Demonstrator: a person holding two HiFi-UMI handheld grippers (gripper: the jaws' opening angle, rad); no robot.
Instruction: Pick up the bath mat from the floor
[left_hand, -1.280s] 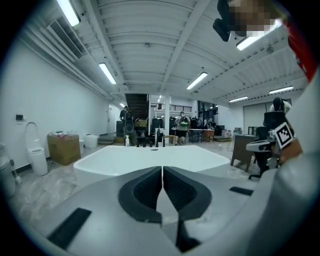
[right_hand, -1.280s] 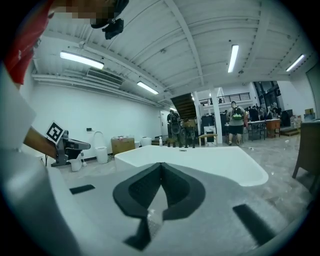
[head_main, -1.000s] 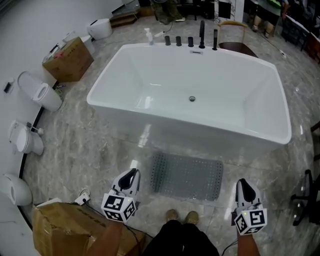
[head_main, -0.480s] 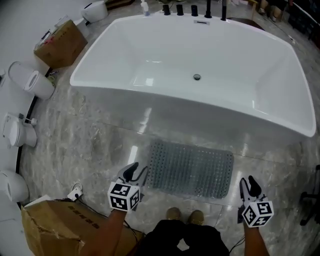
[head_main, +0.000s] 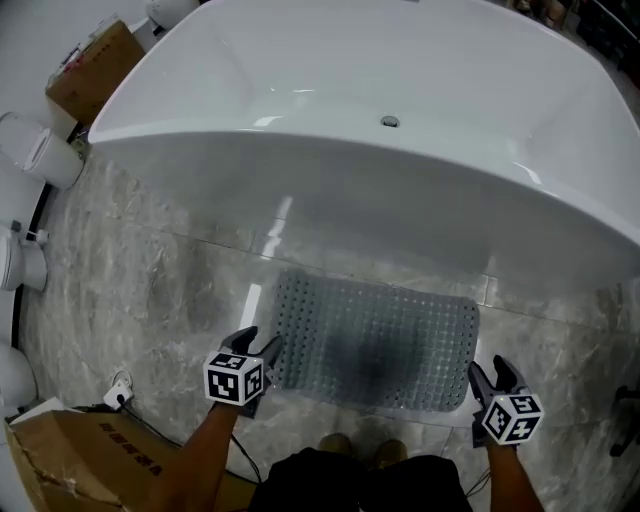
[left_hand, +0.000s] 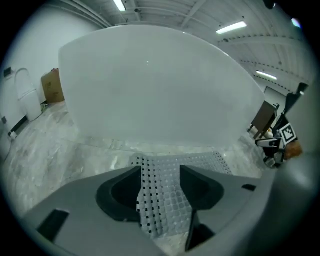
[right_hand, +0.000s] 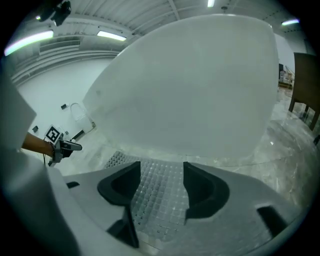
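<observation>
I hold the left gripper (head_main: 257, 345) and right gripper (head_main: 490, 370) at the bath mat's (head_main: 375, 340) near corners, jaws opening astride its edge, nothing clamped and the lift not begun.

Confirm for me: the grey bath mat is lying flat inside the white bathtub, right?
Not inside. The head view shows the bath mat lying flat on the marble floor, just in front of the white bathtub.

My left gripper (head_main: 258, 343) was held low, jaws opening, near corner of the bath mat (head_main: 375, 340) between them, my right gripper (head_main: 490, 372) level with it, jaws opening, the mat's opposite corner between them, both forearms reaching forward and down.
</observation>
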